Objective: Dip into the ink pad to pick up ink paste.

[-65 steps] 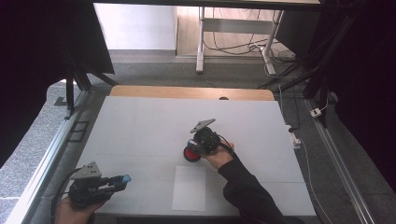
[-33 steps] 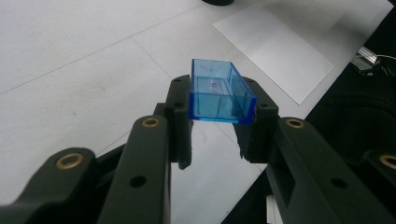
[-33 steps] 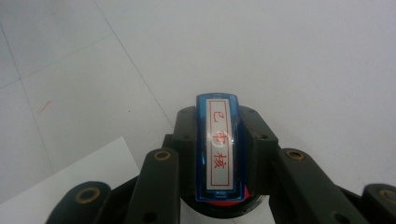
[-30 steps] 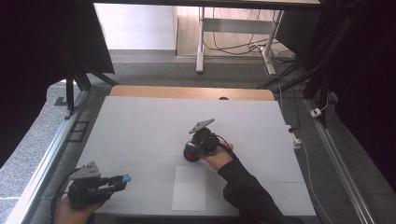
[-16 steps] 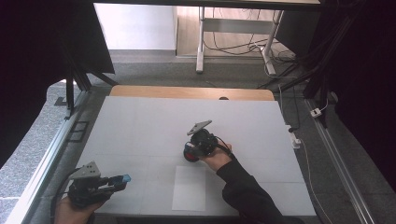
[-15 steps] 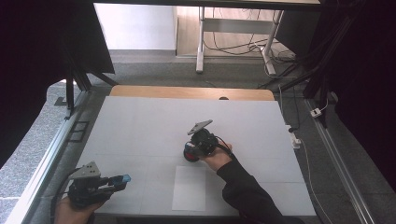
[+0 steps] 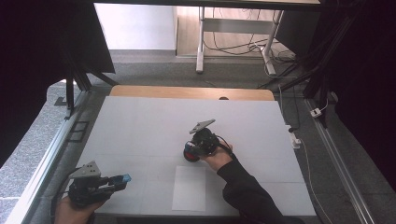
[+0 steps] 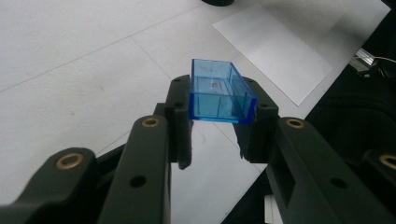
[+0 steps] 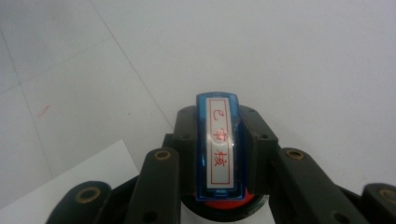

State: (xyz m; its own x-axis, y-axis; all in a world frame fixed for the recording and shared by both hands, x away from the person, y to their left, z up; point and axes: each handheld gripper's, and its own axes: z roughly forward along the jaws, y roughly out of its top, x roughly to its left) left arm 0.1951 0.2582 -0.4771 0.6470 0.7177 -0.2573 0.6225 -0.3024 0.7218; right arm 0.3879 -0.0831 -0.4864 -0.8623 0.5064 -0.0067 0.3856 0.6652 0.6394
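Lab-type recording setup: white table (image 7: 140, 126) boxed in by black curtains (image 7: 42, 46), metal rails (image 7: 42, 158) beside it, loose cables (image 7: 233, 44) on the floor behind it.

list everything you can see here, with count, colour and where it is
stamp: 1, blue body with red characters on a white face, held over a red ink pad, mid table
stamp cap: 1, clear blue, held at the near left
ink pad: 1, red in a black case, mid table
paper sheet: 1, white, near edge
table: 1, white top
left gripper: 1, black, shut on the cap
right gripper: 1, black, shut on the stamp
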